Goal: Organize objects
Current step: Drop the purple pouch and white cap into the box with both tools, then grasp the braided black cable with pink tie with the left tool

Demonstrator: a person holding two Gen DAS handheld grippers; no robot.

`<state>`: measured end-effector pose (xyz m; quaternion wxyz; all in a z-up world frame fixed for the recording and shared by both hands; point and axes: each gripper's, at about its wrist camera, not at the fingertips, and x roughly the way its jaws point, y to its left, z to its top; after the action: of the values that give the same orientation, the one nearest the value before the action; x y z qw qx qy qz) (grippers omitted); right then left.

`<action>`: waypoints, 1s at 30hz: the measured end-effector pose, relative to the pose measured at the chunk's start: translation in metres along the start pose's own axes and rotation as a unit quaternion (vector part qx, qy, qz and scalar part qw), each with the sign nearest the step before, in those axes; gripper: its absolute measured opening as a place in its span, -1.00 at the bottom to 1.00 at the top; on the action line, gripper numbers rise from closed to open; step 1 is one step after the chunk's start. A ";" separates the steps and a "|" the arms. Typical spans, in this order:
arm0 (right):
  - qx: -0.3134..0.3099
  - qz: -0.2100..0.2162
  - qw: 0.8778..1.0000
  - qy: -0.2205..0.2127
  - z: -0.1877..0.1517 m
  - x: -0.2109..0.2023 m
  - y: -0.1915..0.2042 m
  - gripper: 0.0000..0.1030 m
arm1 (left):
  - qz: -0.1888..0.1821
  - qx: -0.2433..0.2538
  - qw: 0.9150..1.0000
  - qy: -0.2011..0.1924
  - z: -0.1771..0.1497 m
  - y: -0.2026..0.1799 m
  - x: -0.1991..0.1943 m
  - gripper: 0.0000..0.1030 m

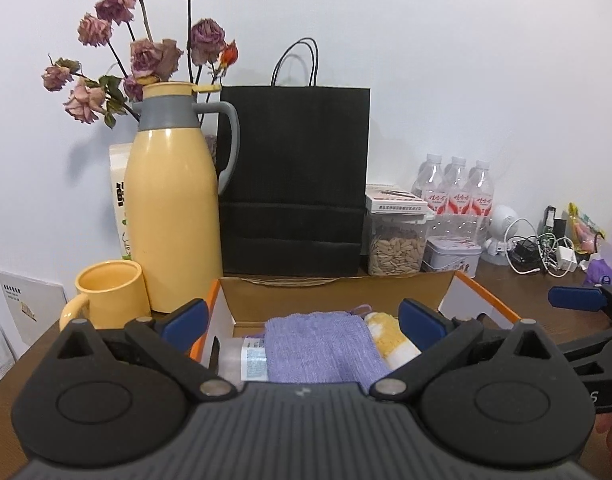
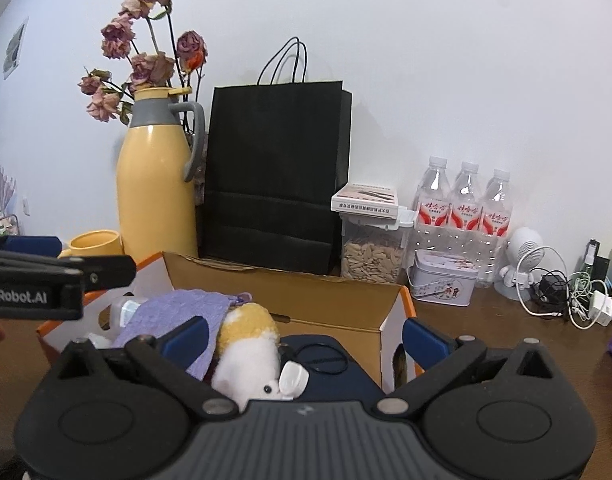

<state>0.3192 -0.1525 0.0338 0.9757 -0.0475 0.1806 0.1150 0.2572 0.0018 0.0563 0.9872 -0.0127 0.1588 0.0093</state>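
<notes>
An open cardboard box (image 1: 338, 296) (image 2: 346, 308) with orange edges sits on the wooden table. In it lie a folded purple cloth (image 1: 322, 346) (image 2: 178, 312), a yellow-and-white plush toy (image 1: 390, 338) (image 2: 248, 344), a clear bottle (image 1: 242, 360) (image 2: 126, 308), a dark blue pouch (image 2: 326, 364) and a small white earbud case (image 2: 292, 376). My left gripper (image 1: 304, 320) is open and empty over the box's near side, its jaws either side of the cloth. My right gripper (image 2: 306, 338) is open and empty above the plush and pouch.
Behind the box stand a yellow thermos (image 1: 172, 200), a yellow mug (image 1: 106, 300), a black paper bag (image 1: 294, 180), a seed jar (image 1: 396, 246), a tin (image 1: 452, 258), water bottles (image 1: 456, 196) and tangled cables (image 1: 542, 256). Dried roses (image 1: 146, 52) lean overhead.
</notes>
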 end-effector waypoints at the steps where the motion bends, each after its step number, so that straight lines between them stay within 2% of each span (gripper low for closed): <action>1: -0.001 0.001 1.000 0.001 -0.001 -0.004 0.001 1.00 | -0.001 0.001 1.000 0.000 -0.002 0.000 -0.006 1.00; 9: 0.002 0.010 1.000 0.026 -0.025 -0.034 0.003 1.00 | -0.007 0.009 1.000 0.029 -0.022 0.004 -0.037 1.00; 15: -0.006 0.018 0.998 0.058 -0.049 -0.051 0.007 1.00 | 0.000 0.019 0.997 0.076 -0.044 0.010 -0.051 1.00; 21: -0.013 0.025 0.995 0.093 -0.076 -0.064 0.012 1.00 | 0.000 0.021 0.992 0.120 -0.066 0.018 -0.065 1.00; 30: -0.017 0.026 0.992 0.119 -0.101 -0.080 0.017 1.00 | -0.031 0.037 0.982 0.185 -0.098 0.013 -0.078 1.00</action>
<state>0.2084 -0.1664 -0.0317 0.9429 -0.0724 0.2949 0.1365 0.1520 0.0106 -0.0121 0.9404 0.0176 0.3383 -0.0302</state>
